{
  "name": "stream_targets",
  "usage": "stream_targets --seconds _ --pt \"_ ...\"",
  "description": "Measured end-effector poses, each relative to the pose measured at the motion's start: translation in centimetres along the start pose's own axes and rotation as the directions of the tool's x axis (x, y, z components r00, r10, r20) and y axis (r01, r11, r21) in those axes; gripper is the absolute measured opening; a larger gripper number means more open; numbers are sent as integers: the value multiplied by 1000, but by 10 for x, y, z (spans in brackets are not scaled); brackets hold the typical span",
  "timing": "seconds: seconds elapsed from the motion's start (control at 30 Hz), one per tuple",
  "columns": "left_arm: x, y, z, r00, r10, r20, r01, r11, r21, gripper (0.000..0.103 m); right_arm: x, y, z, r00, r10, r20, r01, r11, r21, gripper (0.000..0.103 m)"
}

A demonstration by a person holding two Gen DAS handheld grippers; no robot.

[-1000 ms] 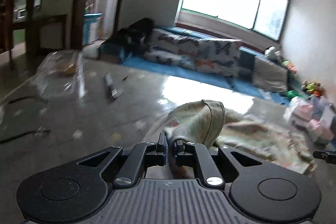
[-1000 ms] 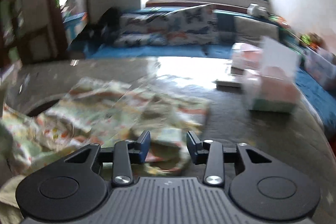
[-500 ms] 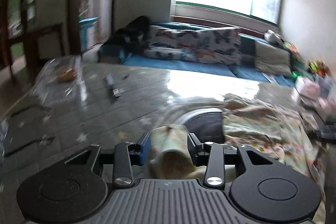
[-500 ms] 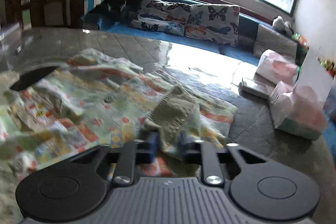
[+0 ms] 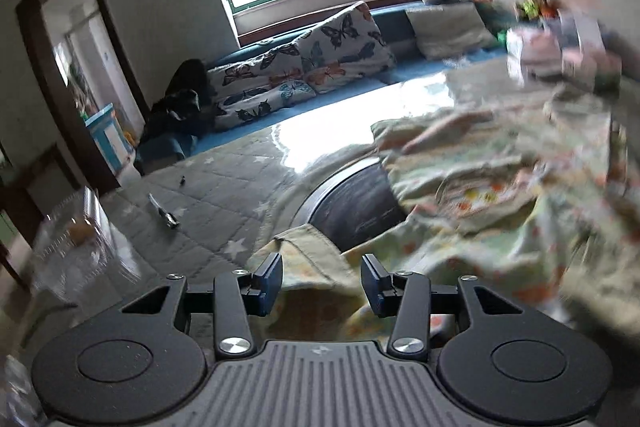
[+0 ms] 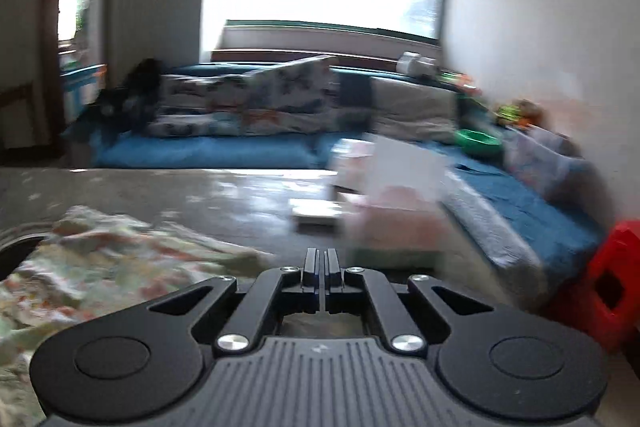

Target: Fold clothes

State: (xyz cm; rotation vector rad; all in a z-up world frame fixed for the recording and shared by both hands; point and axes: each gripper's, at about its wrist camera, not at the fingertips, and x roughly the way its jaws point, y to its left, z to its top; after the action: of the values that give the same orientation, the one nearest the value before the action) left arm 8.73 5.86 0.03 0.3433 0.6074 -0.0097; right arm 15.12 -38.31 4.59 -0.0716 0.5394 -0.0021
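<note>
- the patterned garment (image 5: 500, 187) is lying rumpled on the counter (image 5: 208, 211), soft and light.
- the left claw (image 5: 321, 281) is gaping wide over a hem edge, a fair hold.
- the right claw (image 6: 321, 267) is looking closed, seemingly on nothing, though blur is hiding much.

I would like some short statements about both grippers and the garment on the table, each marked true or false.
1. The left gripper is open. True.
2. The right gripper is wide open. False: its fingers are shut together, and no cloth shows between them.
3. The patterned garment lies crumpled on the table. True.
4. The garment is plain dark blue. False: it is pale with small coloured prints.
5. A red stool shows at the right of the right wrist view. True.
</note>
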Motion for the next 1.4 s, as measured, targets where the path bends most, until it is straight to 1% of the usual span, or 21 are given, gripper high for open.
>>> stream_targets --seconds 0.1,0.2,0.27,0.3,0.33,0.4,0.43,0.5,0.57,0.63,0.7,0.77,0.87,0.97,1.0,1.03,1.07,1.1,1.17,1.27,1.4 --pt "5 -3 -5 1000 14 -3 -14 996 92 47 -8 -18 -8 1000 -20 -19 21 999 42 6" --pt "11 -7 -11 1000 28 -1 -27 984 176 44 -4 -21 -18 999 -17 -46 19 998 60 12" --pt "16 -10 -15 999 46 -5 -44 974 223 41 2 -17 -24 998 5 -65 0 998 67 21" --pt "17 -10 -16 999 49 -6 -46 971 234 41 5 -14 -27 997 19 -74 -14 997 71 29" --pt "18 -10 -17 999 52 -7 -48 968 245 40 8 -10 -30 996 36 -82 -30 997 72 31" --pt "21 -11 -19 998 58 -6 -54 963 265 35 17 -2 -32 992 68 -102 -60 995 80 32" --pt "23 -11 -19 998 62 -5 -59 960 275 32 23 1 -33 990 85 -113 -75 993 91 37" --pt "26 -12 -19 998 57 -11 -52 961 271 17 36 9 -35 984 113 -134 -98 989 113 42" --pt "30 -10 -18 998 60 -17 -54 968 244 10 51 13 -37 980 121 -156 -102 987 125 43" --pt "29 -2 -16 998 62 -17 -58 983 173 7 63 15 -39 976 131 -174 -107 984 141 43" --pt "27 17 -12 997 71 -23 -70 997 32 6 76 16 -41 972 143 -187 -112 980 167 43" --pt "24 37 -9 996 86 -30 -89 990 -112 5 86 17 -41 970 154 -189 -117 974 193 43" --pt "12 67 -11 995 96 -28 -100 947 -304 5 99 19 -40 968 167 -190 -123 967 223 43" --pt "0 90 -20 993 117 -23 -115 892 -437 5 110 26 -40 970 159 -184 -119 970 214 42" --pt "-3 95 -24 993 116 -26 -115 870 -479 5 112 29 -40 972 153 -180 -116 973 198 39" --pt "-6 100 -29 993 115 -30 -114 847 -519 5 113 32 -39 972 151 -179 -117 975 190 26" --pt "-9 106 -34 993 114 -34 -113 822 -558 5 113 35 -39 972 151 -178 -119 976 183 16" --pt "-9 110 -38 993 108 -40 -111 802 -587 5 113 37 -38 970 166 -175 -133 973 187 8" --pt "-9 114 -45 993 107 -55 -119 779 -615 5 108 39 -36 974 159 -162 -129 975 180 8" --pt "-9 115 -51 992 108 -63 -124 763 -635 5 95 36 -32 983 134 -126 -112 980 167 7" --pt "-14 120 -52 990 133 -53 -135 746 -652 2 63 15 -22 997 48 -60 -40 991 130 7"
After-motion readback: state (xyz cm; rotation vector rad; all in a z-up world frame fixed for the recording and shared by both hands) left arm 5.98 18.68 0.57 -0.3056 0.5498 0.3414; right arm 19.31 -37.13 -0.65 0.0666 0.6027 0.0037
